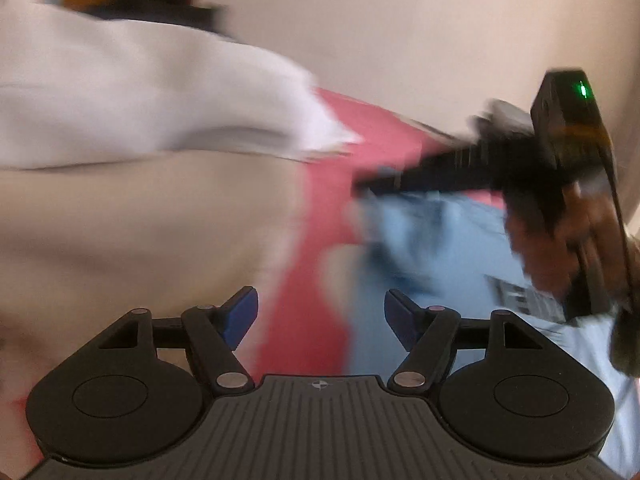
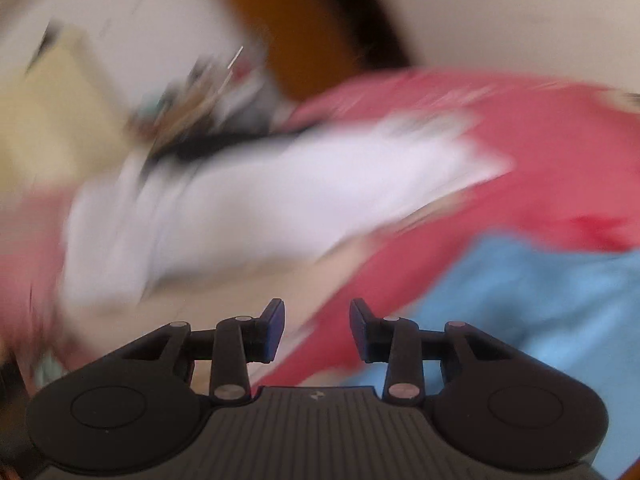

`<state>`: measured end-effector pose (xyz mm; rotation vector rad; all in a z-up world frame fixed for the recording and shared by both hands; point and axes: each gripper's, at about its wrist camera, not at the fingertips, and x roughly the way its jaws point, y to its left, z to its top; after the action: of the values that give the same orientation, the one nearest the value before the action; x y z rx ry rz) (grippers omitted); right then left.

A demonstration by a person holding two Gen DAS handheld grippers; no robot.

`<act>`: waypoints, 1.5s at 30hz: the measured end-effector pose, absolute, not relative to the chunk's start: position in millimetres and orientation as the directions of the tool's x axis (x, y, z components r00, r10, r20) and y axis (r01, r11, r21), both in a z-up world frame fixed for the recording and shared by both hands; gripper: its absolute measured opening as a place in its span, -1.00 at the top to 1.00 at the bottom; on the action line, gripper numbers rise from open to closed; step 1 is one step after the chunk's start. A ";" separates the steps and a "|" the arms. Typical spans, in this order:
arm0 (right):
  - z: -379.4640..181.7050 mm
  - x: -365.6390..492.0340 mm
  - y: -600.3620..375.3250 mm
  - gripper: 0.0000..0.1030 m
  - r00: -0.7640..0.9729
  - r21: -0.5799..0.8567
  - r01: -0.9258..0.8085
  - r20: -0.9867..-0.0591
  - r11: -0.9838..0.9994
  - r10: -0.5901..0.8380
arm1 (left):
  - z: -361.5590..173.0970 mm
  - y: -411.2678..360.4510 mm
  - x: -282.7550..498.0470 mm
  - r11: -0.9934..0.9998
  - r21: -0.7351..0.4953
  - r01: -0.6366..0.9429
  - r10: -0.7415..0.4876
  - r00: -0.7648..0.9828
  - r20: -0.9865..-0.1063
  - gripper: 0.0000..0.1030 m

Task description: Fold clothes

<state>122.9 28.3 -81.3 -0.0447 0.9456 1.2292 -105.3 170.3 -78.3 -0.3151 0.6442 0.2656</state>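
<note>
Both views are motion-blurred. My left gripper (image 1: 320, 316) is open and empty above a pink cloth (image 1: 320, 216) and a light blue garment (image 1: 440, 248). A white garment (image 1: 140, 96) lies at the upper left of the left wrist view. My right gripper shows in the left wrist view (image 1: 360, 186), held in a hand at the right, its tip over the blue garment. In the right wrist view my right gripper (image 2: 317, 328) is open and empty, above the pink cloth (image 2: 520, 152), with the white garment (image 2: 260, 200) ahead and the blue garment (image 2: 540, 300) at the right.
A beige surface (image 1: 120, 232) lies under the clothes at the left. A blurred clutter of small objects (image 2: 200, 96) sits beyond the white garment. A pale wall (image 1: 400, 20) is behind, with an orange-brown panel (image 2: 288, 20).
</note>
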 end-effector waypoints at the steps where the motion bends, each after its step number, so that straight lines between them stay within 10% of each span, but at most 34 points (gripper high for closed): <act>1: -89.3 116.5 46.2 0.26 0.002 0.434 -0.816 -0.656 0.380 0.754 | -81.5 178.1 -108.6 0.910 -0.163 -0.381 0.199 0.748 -0.633 -0.36; 23: -126.5 149.3 245.0 0.26 -0.049 0.511 -0.705 -0.727 0.492 0.685 | -96.1 328.2 -49.2 0.821 -0.222 -0.526 0.300 0.728 -0.616 -0.03; 30: -119.9 171.7 286.9 0.27 -0.084 0.512 -0.680 -0.766 0.525 0.638 | -90.1 322.9 -27.1 0.763 -0.243 -0.599 0.349 0.698 -0.625 -0.33; 45: -8.1 215.2 -22.8 0.08 0.061 0.543 -0.561 -0.727 0.626 0.684 | -48.0 182.1 -38.5 0.945 -0.105 -0.311 0.211 0.822 -0.529 -0.61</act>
<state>215.2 -22.8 -8.1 0.1276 1.1792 0.9458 -38.5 182.1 -48.0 -0.1907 0.5385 0.2793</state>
